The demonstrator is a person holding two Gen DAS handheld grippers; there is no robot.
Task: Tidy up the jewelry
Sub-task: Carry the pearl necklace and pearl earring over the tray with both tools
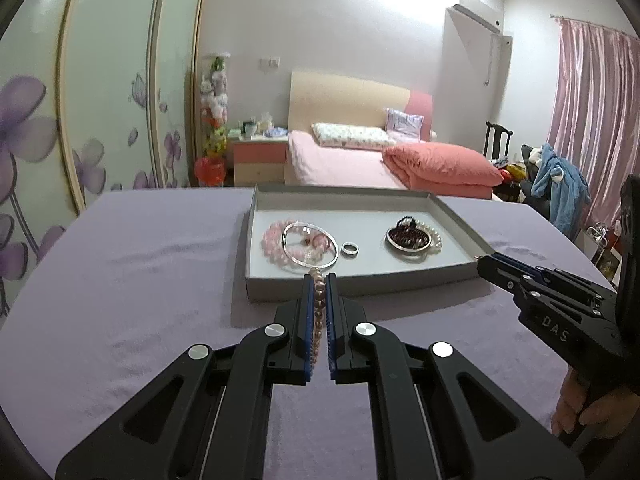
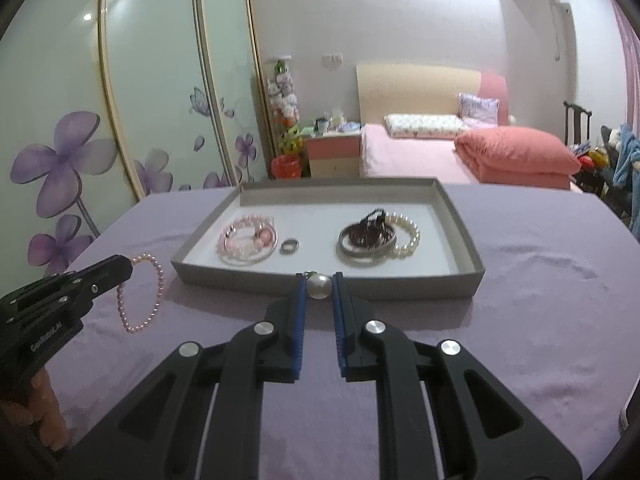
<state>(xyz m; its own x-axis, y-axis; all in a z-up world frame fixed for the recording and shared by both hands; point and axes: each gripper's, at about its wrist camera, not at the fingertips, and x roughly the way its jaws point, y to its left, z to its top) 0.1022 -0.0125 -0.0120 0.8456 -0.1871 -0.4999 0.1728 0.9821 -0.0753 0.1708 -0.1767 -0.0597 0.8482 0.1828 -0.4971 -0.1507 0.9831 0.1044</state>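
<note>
A big table with a purple cloth (image 1: 132,264) fills the front of the room, and a flat grey tray (image 1: 460,220) sits on it, out at about 12 o'clock from both grippers. The left gripper (image 1: 319,280) is squeezed tight on a pink bead bracelet (image 1: 319,304). From its own camera the beads run in a thin line between the two blue pads. From the right camera the same bracelet (image 2: 140,292) hangs as a loop from the left gripper's (image 2: 127,268) tip, over at 9 o'clock, above the cloth. The right gripper (image 2: 319,286) is pinching a round white pearl (image 2: 319,286) between its blue pads, just in front of the tray's near wall (image 2: 400,286). A tiny metal bit sticks up on top of the pearl. From the left camera the right gripper (image 1: 480,258) pokes in from 3 o'clock, with its tip close to the tray's right corner, and a person's hand (image 1: 580,408) holds its handle low at 4 o'clock. Inside the tray, on the left side, a chunky pink bead bracelet (image 1: 276,244) lies with a thin silver bangle (image 1: 310,246) on top of it. Just beside them, near the middle, lies a small silver ring (image 1: 350,248). On the right side there is a dark beaded piece (image 1: 408,238) inside a silver hoop, and a white pearl bracelet (image 1: 436,238) touches it. Far behind the table I can see a pink bed (image 1: 340,160).
</note>
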